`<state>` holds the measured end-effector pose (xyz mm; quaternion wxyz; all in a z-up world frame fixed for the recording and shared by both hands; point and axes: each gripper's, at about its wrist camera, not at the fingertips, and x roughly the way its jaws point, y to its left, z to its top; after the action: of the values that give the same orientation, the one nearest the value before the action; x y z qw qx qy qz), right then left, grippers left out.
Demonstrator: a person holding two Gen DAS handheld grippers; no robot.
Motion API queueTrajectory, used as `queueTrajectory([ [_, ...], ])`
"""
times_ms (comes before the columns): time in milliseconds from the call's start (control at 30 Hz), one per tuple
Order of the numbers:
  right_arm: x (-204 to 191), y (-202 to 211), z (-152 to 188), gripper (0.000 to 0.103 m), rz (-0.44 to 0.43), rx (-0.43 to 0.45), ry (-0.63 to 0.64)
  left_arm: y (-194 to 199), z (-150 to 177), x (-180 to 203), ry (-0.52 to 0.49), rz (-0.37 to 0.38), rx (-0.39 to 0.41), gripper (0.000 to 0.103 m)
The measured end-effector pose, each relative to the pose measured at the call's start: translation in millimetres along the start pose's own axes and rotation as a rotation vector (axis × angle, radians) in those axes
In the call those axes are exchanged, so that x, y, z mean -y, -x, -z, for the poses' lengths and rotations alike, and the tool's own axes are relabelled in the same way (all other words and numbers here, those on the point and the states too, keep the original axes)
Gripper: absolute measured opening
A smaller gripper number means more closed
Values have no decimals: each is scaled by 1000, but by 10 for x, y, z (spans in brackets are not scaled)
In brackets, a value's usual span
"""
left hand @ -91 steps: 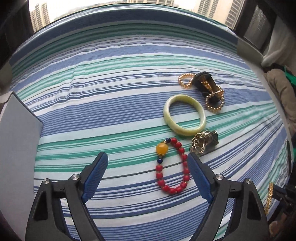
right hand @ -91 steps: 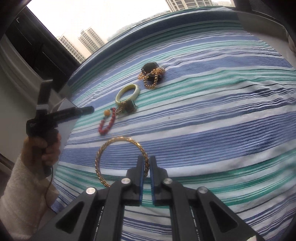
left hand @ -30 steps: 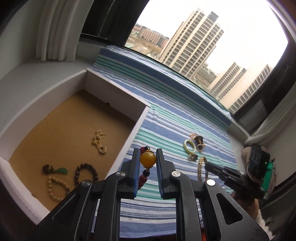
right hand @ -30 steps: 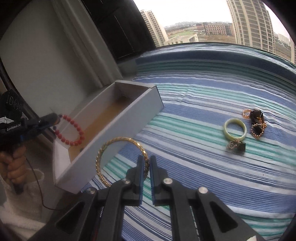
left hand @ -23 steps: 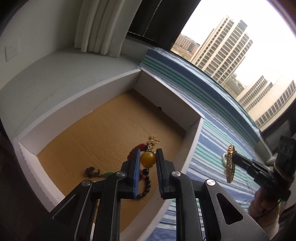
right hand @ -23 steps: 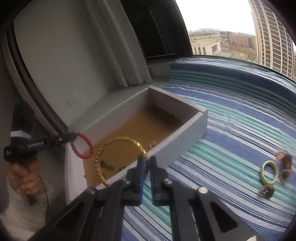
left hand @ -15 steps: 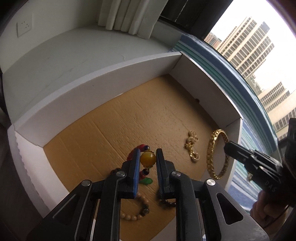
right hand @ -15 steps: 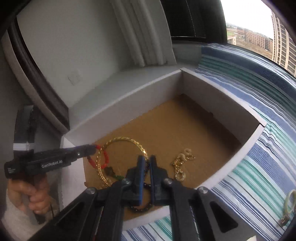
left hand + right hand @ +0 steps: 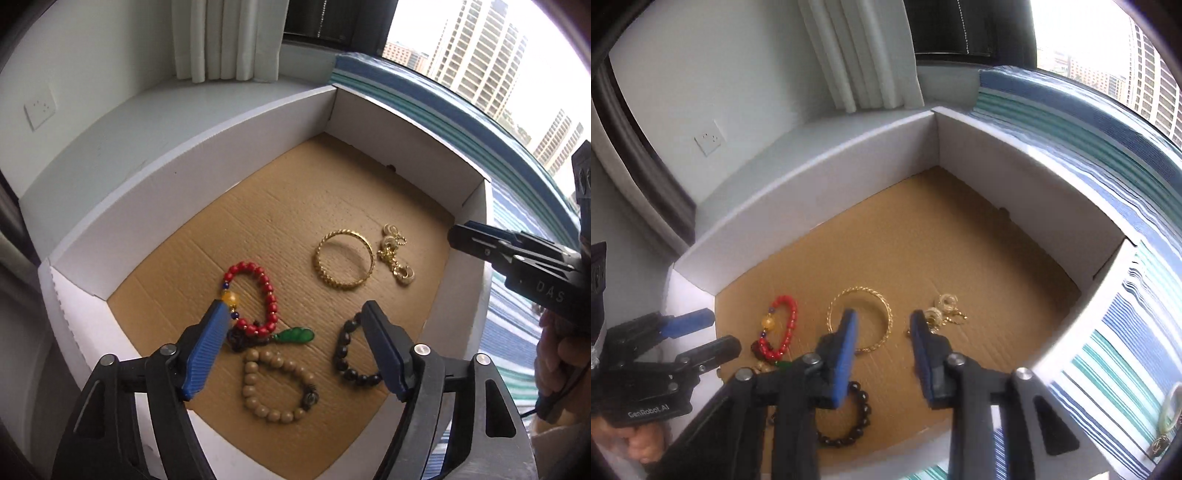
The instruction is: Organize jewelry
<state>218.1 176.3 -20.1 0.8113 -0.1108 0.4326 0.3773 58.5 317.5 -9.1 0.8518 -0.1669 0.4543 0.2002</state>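
Lying in the white box (image 9: 207, 144): red bracelet (image 9: 258, 291), gold bangle (image 9: 345, 264), three beaded bracelets.

My left camera looks steeply down, close, into the box (image 9: 192, 147). My right camera looks down into it from the striped-cloth (image 9: 1123, 354) side. Both share the box floor and the jewelry there.
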Motion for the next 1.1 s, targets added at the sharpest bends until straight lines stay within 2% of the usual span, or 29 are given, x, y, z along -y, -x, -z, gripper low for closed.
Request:
queueTrajectory([
  [100, 64, 251, 239, 41, 18, 38, 24, 143, 85, 192, -72, -37, 72, 81],
  [133, 85, 332, 360, 45, 24, 40, 24, 175, 107, 254, -93, -39, 93, 81],
  [200, 137, 508, 653, 46, 30, 51, 13, 155, 121, 382, -143, -55, 121, 82],
  [300, 249, 716, 1149, 47, 40, 55, -15, 16, 164, 596, -216, -81, 106, 82],
  [433, 427, 1008, 1747, 47, 93, 74, -73, -92, 278, 833, -289, -75, 61, 81],
  [533, 600, 1263, 2140, 47, 159, 97, -123, -16, 348, 926, -329, -129, 105, 82],
  [633, 810, 1496, 2470, 47, 239, 120, -191, 21, 390, 940, -326, -155, 122, 82],
  [767, 1115, 1761, 2910, 47, 322, 132, -304, 64, 438, 955, -319, -150, 118, 82],
  [967, 1381, 1969, 3308, 47, 418, 158, -421, 132, 535, 1034, -322, -166, 126, 82],
  [1100, 1427, 2052, 3475, 47, 444, 173, -456, 147, 505, 1032, -300, -167, 123, 83],
])
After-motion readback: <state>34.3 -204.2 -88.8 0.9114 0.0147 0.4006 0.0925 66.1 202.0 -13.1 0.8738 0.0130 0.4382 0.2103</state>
